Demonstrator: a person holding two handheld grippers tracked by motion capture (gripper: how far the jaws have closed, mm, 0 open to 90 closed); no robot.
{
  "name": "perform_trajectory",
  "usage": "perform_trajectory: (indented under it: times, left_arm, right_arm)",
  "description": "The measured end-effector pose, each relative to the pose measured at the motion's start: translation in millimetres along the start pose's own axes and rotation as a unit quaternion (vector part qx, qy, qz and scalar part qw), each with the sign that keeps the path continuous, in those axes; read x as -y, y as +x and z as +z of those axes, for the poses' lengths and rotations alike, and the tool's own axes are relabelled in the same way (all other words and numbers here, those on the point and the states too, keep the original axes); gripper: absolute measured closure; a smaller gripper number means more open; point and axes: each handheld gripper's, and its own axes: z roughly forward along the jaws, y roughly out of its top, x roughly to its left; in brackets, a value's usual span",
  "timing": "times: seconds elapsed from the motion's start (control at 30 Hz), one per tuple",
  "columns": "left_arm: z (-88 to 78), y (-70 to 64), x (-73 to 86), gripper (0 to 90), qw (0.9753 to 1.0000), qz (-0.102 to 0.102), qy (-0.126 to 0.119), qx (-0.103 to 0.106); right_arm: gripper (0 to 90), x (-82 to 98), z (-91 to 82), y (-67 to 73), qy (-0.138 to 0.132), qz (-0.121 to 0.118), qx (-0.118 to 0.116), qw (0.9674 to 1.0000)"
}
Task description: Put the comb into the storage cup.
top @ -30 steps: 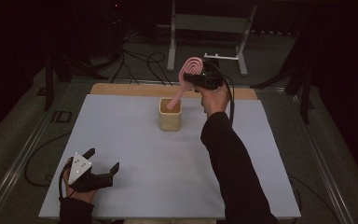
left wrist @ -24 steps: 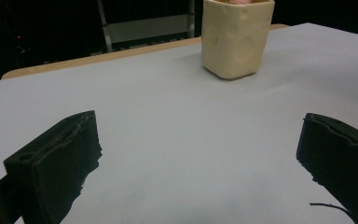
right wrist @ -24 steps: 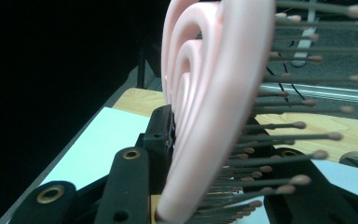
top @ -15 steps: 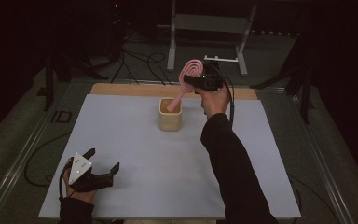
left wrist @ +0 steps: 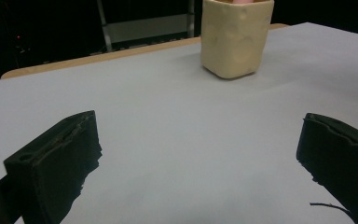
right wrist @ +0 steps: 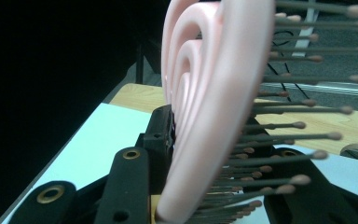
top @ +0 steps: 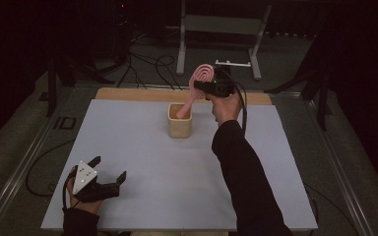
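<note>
Pink hairbrush gripped above a cream cup on the grey tabletop.

The right claw (top: pixel 207 86) is clenched on the head of the pink hairbrush (top: pixel 200 78), which tilts with its handle end down inside the cream cup (top: pixel 179 121) standing near the far middle of the tabletop (top: pixel 142 147). In the right gripper view the brush's looped pink head (right wrist: pixel 205 93) sits between the jaws, bristles pointing right. The left claw (top: pixel 109 173) rests released at the near left corner, jaws spread wide, well apart from the cup (left wrist: pixel 235 37).
</note>
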Motion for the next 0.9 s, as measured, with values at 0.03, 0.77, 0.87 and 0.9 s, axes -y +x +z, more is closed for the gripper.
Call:
perform_trajectory:
  times: [0.03, 0.77, 0.87, 0.9]
  left_arm:
    - [0.0, 0.0, 0.0, 0.3, 1.0, 0.0, 0.0, 0.0]
    - [-0.5, 0.4, -0.1, 0.3, 1.0, 0.0, 0.001, 0.0]
    - [-0.5, 0.4, -0.1, 0.2, 1.0, 0.0, 0.0, 0.0]
    - [-0.4, 0.2, 0.0, 0.3, 1.0, 0.0, 0.0, -0.001]
  right_arm:
    - [63.6, 0.2, 0.3, -0.1, 0.001, 0.0, 0.0, 1.0]
    - [63.6, 11.6, 11.5, 1.5, 0.014, 0.003, -0.003, 0.9999]
    - [63.6, 12.2, 11.9, 1.5, 0.014, 0.004, -0.004, 0.9999]
    - [63.6, 12.9, 12.3, 1.5, 0.015, 0.004, -0.004, 0.9999]
